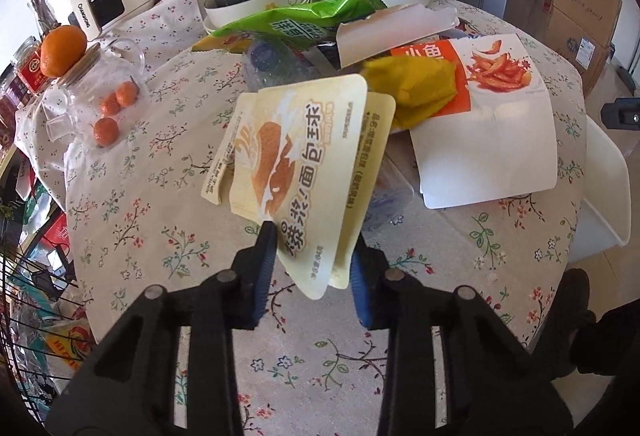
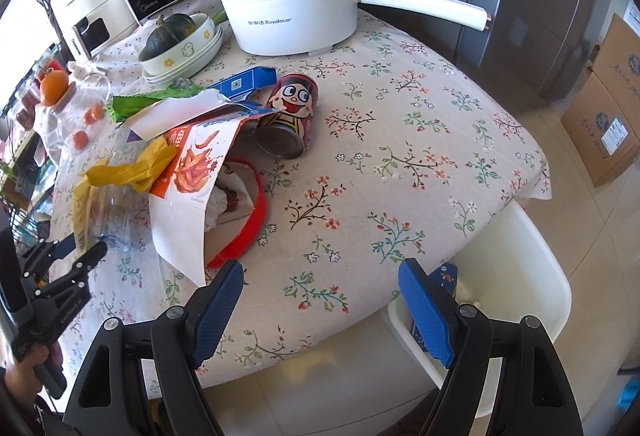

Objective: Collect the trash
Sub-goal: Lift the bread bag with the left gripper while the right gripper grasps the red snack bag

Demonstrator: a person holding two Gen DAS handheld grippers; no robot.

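Much trash on floral tablecloth [image 2: 400, 139] — white bin [image 2: 532, 300] beside, tiled floor.

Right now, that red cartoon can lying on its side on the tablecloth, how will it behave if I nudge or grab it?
The red cartoon can lies on its side, so a nudge will probably send it rolling across the tablecloth. Its open end faces the camera and looks empty, so it is likely light. The smooth metal wall may slip or dent under a hard squeeze.
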